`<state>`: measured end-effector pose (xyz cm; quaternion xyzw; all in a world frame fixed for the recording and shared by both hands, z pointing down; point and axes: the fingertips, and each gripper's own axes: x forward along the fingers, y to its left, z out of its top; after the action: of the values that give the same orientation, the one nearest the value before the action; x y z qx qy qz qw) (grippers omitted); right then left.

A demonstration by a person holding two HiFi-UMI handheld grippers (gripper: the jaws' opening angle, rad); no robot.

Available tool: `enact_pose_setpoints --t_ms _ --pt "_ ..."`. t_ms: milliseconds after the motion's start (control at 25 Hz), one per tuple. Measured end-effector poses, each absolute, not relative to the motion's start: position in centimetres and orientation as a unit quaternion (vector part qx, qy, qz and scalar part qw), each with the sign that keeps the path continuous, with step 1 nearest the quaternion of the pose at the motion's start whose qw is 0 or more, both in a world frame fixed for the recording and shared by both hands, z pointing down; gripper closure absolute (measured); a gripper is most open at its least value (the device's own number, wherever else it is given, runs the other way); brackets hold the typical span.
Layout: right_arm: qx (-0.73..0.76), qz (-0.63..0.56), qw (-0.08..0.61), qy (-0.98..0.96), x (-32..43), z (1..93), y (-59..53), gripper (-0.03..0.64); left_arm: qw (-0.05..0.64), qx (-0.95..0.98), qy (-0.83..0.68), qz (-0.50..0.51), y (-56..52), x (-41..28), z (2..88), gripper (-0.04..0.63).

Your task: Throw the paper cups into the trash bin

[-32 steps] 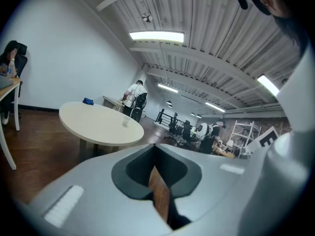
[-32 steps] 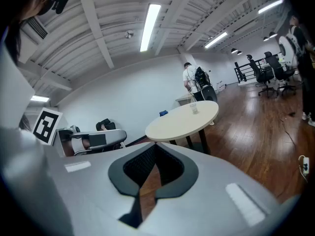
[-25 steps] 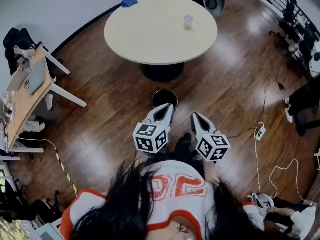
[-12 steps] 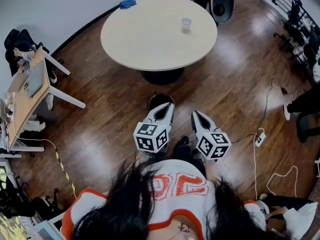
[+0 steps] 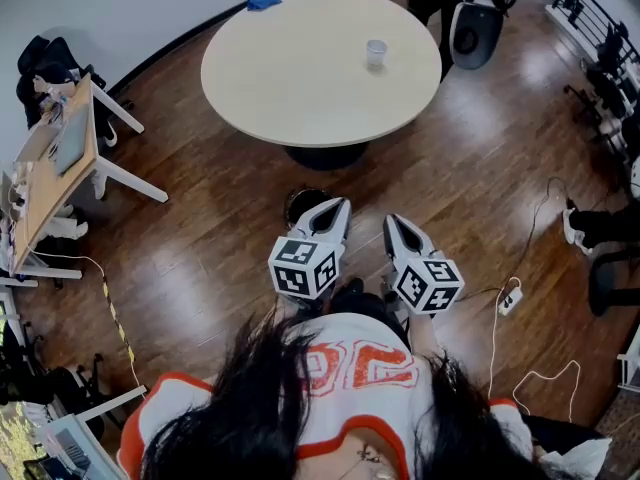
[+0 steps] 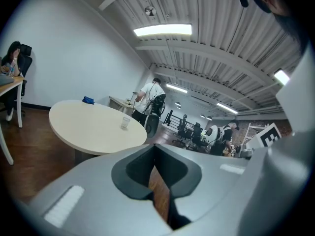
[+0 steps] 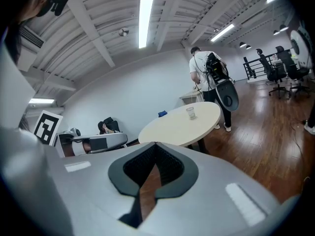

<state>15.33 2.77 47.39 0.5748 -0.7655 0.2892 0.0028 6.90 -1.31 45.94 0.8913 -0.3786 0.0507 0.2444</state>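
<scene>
One clear paper cup (image 5: 376, 52) stands upright on the round beige table (image 5: 300, 68), toward its far right side. A dark round trash bin (image 5: 301, 204) sits on the wood floor just in front of the table's pedestal, partly hidden by my left gripper (image 5: 338, 208). My right gripper (image 5: 392, 224) is held beside it at waist height. Both point toward the table, well short of the cup, with jaws shut and nothing between them. The cup (image 6: 126, 123) shows far off past the left gripper (image 6: 153, 145), and the cup (image 7: 190, 113) likewise beyond the right gripper (image 7: 155, 144).
A blue object (image 5: 265, 0) lies at the table's far edge. A person with a dark chair (image 5: 472, 30) stands behind the table at the right. A desk (image 5: 60, 158) stands at the left. Cables and a power strip (image 5: 509, 298) lie on the floor at the right.
The head view has shifted: table and bin now sit a little lower and to the left, and the person with the chair shows more. Both grippers stay shut, side by side.
</scene>
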Motion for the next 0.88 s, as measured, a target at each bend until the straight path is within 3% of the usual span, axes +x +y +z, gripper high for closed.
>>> enact_pose_setpoints --t_ms 880 --pt "0.553 0.313 0.009 -0.772 16.2 49.1 -1.0 0.615 0.244 0.883 -0.395 0.064 -4.5 8.1 46.4 0.595"
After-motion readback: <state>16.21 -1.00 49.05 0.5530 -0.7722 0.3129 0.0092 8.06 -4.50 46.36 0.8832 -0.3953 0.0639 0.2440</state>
